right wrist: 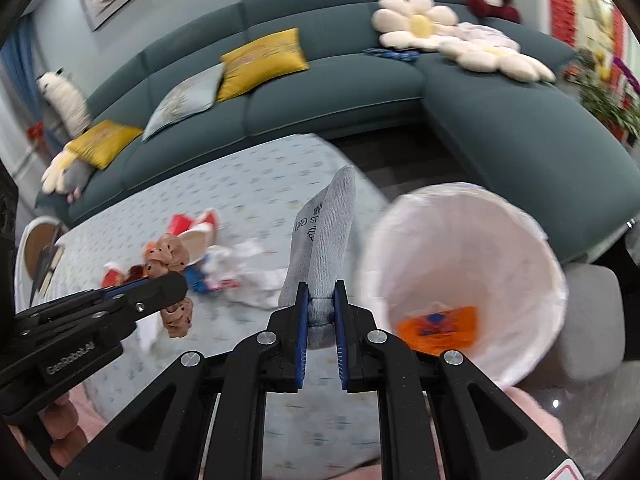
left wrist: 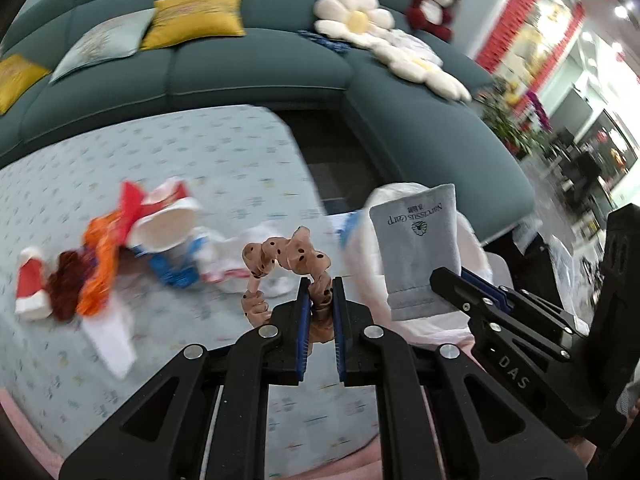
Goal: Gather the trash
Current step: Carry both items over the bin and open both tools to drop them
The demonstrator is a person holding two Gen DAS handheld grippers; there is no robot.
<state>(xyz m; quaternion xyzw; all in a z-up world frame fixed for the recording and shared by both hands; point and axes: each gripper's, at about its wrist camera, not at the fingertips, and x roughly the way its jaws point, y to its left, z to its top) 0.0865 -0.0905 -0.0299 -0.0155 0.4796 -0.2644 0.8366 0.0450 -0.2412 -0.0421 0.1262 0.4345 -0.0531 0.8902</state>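
Observation:
My left gripper [left wrist: 320, 284] is shut on a peach scrunchie with dark dots [left wrist: 288, 256], held above the table. My right gripper [right wrist: 321, 284] is shut on the bottom edge of a grey fabric pouch with printed lettering [right wrist: 324, 240], which stands upright. In the left wrist view the right gripper [left wrist: 444, 276] and pouch [left wrist: 416, 248] are to the right. In the right wrist view the left gripper [right wrist: 180, 280] and scrunchie [right wrist: 168, 254] are to the left. A white lined bin [right wrist: 460, 240] sits just right of the pouch, with an orange wrapper [right wrist: 438, 326] inside.
A trash pile lies on the light blue patterned tablecloth [left wrist: 160, 152]: a paper cup [left wrist: 168, 224], an orange wrapper [left wrist: 100, 256], a blue wrapper, white tissues [left wrist: 240, 256]. A teal corner sofa [left wrist: 260, 68] with cushions and plush toys stands behind. A grey stool [right wrist: 596, 320] stands beside the bin.

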